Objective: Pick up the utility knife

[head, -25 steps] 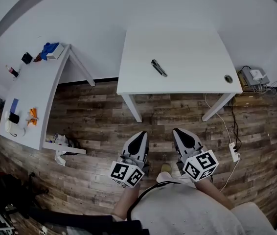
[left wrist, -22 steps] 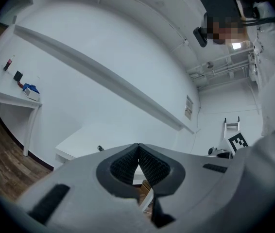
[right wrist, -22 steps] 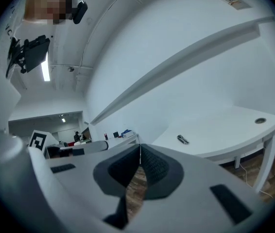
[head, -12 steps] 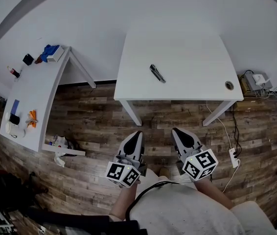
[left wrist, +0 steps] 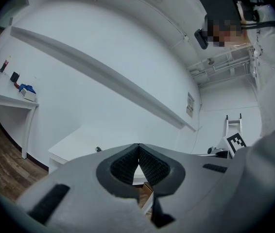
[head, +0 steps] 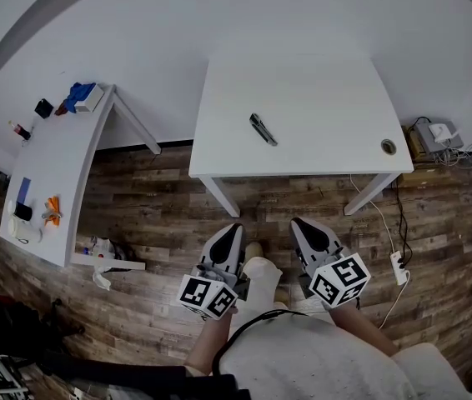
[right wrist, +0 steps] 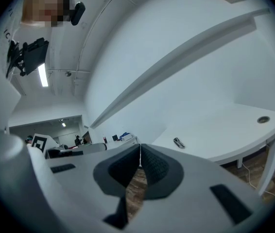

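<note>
The utility knife [head: 263,129], dark grey with a silver body, lies slanted near the middle of the white table [head: 319,157]. It also shows small in the right gripper view as the knife [right wrist: 179,142] on the tabletop, and as a dark speck, the knife [left wrist: 98,149], in the left gripper view. My left gripper [head: 231,233] and right gripper [head: 301,227] hang side by side over the wooden floor, short of the table's front edge. Both point toward the table. Each has its jaws closed tip to tip with nothing between them.
A second white table [head: 52,182] at the left carries a blue object, an orange tool and small items. A round cable hole [head: 389,147] sits at the main table's right corner. A power strip and cables [head: 399,261] lie on the floor at the right.
The table and knife have slid slightly toward me in the head view as I stepped forward. A foot now shows between the grippers. Both jaws stayed shut.
</note>
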The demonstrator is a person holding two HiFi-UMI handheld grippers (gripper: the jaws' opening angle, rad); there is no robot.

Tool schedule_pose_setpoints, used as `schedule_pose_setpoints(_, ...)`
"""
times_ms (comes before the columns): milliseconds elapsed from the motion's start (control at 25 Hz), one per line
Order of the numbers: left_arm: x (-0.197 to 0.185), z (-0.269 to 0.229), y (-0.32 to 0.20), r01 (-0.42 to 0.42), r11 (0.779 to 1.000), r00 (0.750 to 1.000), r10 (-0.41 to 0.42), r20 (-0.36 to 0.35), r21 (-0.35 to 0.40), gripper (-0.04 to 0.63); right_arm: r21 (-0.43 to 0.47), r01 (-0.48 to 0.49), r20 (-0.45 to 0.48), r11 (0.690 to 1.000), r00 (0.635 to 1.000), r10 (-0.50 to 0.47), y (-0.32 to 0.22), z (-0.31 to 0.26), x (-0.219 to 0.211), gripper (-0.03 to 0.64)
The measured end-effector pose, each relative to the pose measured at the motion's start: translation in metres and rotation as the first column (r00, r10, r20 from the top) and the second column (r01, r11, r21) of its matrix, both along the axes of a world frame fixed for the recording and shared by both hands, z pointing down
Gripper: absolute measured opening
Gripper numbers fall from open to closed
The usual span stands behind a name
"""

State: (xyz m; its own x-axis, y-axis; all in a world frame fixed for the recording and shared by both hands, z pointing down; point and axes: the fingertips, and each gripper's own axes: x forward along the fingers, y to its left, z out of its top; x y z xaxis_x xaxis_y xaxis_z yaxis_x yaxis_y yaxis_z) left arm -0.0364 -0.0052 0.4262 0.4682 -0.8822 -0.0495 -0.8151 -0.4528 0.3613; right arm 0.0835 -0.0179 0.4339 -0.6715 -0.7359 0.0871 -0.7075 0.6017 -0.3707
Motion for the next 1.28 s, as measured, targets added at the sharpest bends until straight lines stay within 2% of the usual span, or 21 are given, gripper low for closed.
schedule_pose_setpoints(320, 0.008, 0.006, -0.049, -0.051, 0.999, 0.998, 0.051, -0.032, 0.007, 0.006, -0.004, -0.031, -0.025, 0.999, 0.999, 0.031, -0.038, 0.003, -0.001, 0.009)
schedule_pose_setpoints(520, 0.007, 0.007, -0.088, -0.084, 0.996, 0.995, 0.084, -0.044, 0.017, 0.006, 0.0, -0.035, -0.047, 0.999, 0.998, 0.035, -0.074, 0.002, -0.02, 0.008)
schedule_pose_setpoints(720, -0.007, 0.007, -0.129, -0.098, 0.995, 0.994, 0.099, -0.046, 0.011, 0.006, 0.0, -0.03, -0.066, 1.0, 0.997, 0.03, -0.11, 0.004, -0.043, 0.009)
schedule_pose_setpoints(1280, -0.045, 0.021, -0.224, -0.17, 0.985, 0.984, 0.169, -0.051, -0.007, 0.006, -0.052, -0.099, -0.137, 0.994, 0.986, 0.091, -0.205, 0.02, -0.078, 0.009)
